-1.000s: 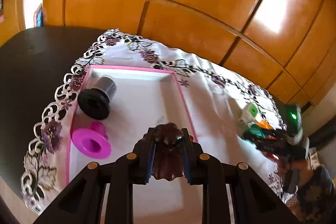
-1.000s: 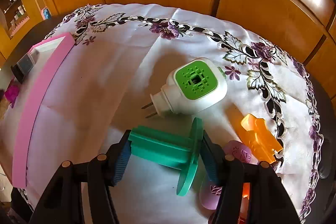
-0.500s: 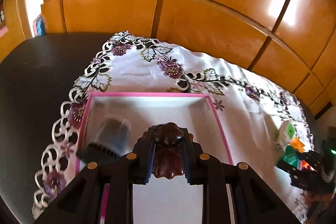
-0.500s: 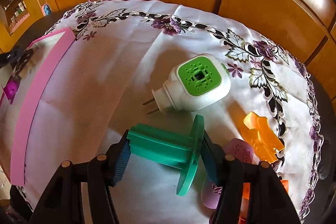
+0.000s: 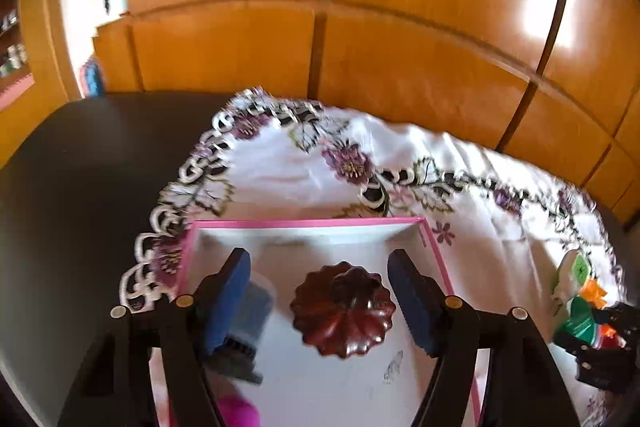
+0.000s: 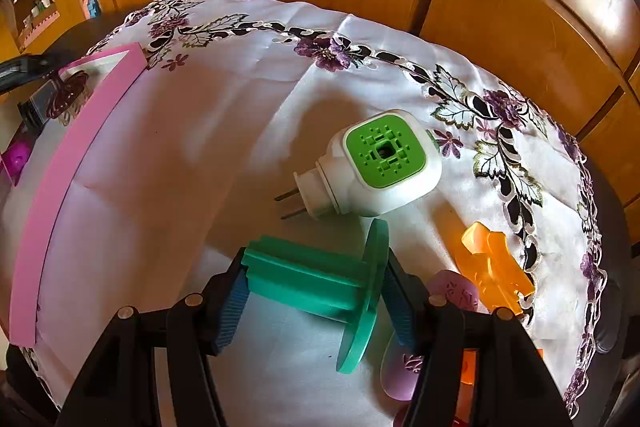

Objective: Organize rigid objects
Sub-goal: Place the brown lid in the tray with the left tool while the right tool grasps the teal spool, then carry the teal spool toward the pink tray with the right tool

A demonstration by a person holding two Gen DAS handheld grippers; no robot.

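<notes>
A dark brown fluted lid [image 5: 344, 311] lies on the white floor of the pink-rimmed tray [image 5: 304, 223]. My left gripper [image 5: 320, 263] hangs over it with its jaws opening; the lid sits between the blue pads [image 5: 228, 291] and touches neither. My right gripper [image 6: 316, 279] is shut on a green spool [image 6: 320, 283], one pad on the shaft's end and the other on the flange, just above the white cloth. In the right wrist view the tray [image 6: 68, 167] is at the far left with the brown lid [image 6: 70, 91] inside.
The tray also holds a black and grey cylinder [image 5: 248, 319] and a magenta spool [image 5: 240, 413]. Near the green spool lie a white plug-in with a green face [image 6: 380, 163], an orange piece [image 6: 492, 267] and a lilac piece [image 6: 452, 295]. Wooden panels stand behind the table.
My left gripper carried the brown lid towards the tray's far end, then opened and let it go onto the tray floor. The right gripper has kept still, with the green spool in it.
</notes>
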